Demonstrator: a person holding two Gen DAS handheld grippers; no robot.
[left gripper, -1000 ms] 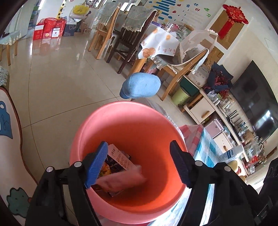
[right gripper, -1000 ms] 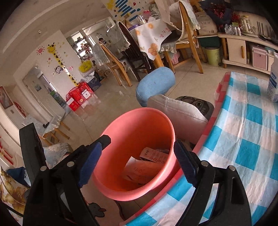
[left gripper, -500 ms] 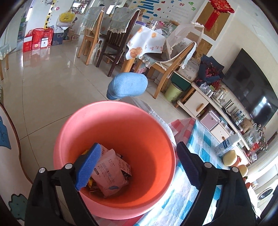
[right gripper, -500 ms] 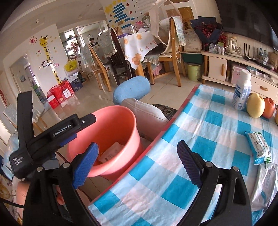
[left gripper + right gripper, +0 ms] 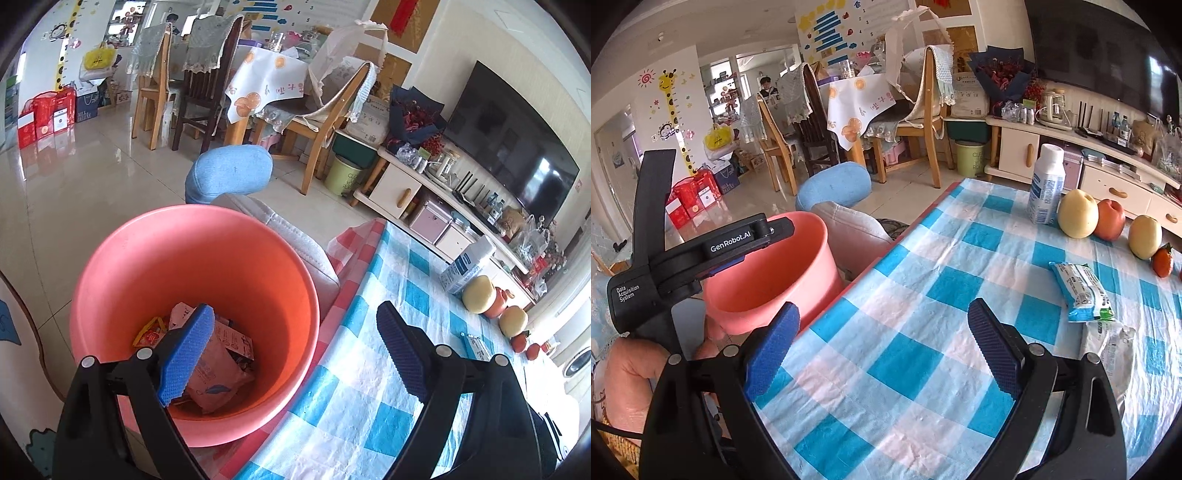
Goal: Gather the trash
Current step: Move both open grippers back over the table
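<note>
A pink bin (image 5: 192, 258) stands on the floor against the table edge, with several snack wrappers (image 5: 218, 373) at its bottom. My left gripper (image 5: 291, 332) hangs open and empty over the bin's right rim and the checked tablecloth (image 5: 369, 387). My right gripper (image 5: 882, 325) is open and empty above the tablecloth (image 5: 905, 362), with the bin (image 5: 768, 280) to its left. On the table to the right lie a blue-green wrapper (image 5: 1082, 291) and a crumpled clear bag (image 5: 1108, 350). A person's hand (image 5: 631, 365) holds the left tool.
A white bottle (image 5: 1047, 184), two pale pears (image 5: 1076, 214), an apple (image 5: 1110, 219) and a small red fruit (image 5: 1162, 262) stand at the table's far side. A blue cushion (image 5: 833, 186) and a grey seat (image 5: 849, 229) sit behind the bin. Dining chairs and a TV cabinet stand beyond.
A pink packet dropped from between the left jaws into the bin. Both grippers' jaws spread wider, and both swung right, from over the bin toward the table.
</note>
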